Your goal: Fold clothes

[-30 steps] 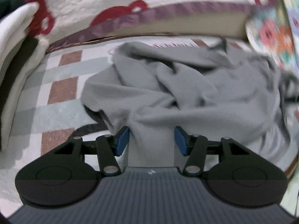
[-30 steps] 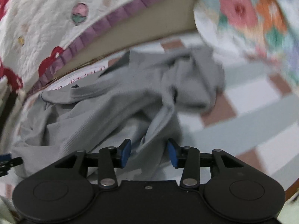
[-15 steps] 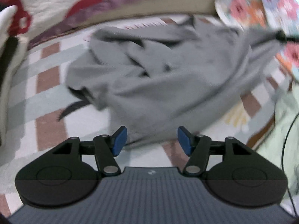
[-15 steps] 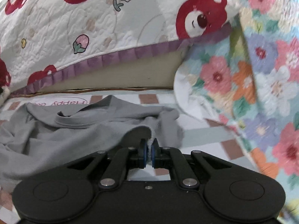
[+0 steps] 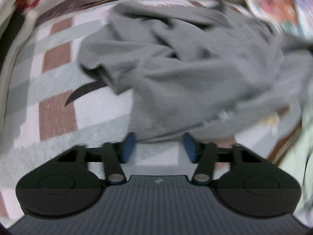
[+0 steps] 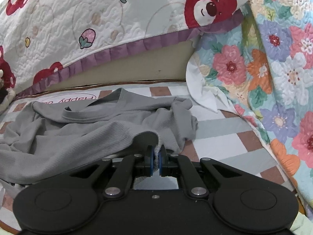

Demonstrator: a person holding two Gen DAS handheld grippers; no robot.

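While our right tool [image 6: 156, 157] stays clenched on a raised fold of its edge, the grey ribbed knit top [image 6: 93, 129] lies crumpled on the checked mat of pale green, white and brown squares [image 6: 225, 137]. Seen from the right wrist, the cloth tents up from the mat to the blue pads, and the banded neckline lies open toward the far side, near the cream quilt with red bears and a purple frill [image 6: 97, 29]. To the right hangs the flowered quilt [image 6: 273, 68]. Our left tool [image 5: 158, 146] hovers at the near hem of the top; its jaws have just been closing, yet the blue pads stand apart with the hem just beyond them, not pinched. This view is blurred. A dark curved strip [image 5: 84, 91] shows under the left fold.
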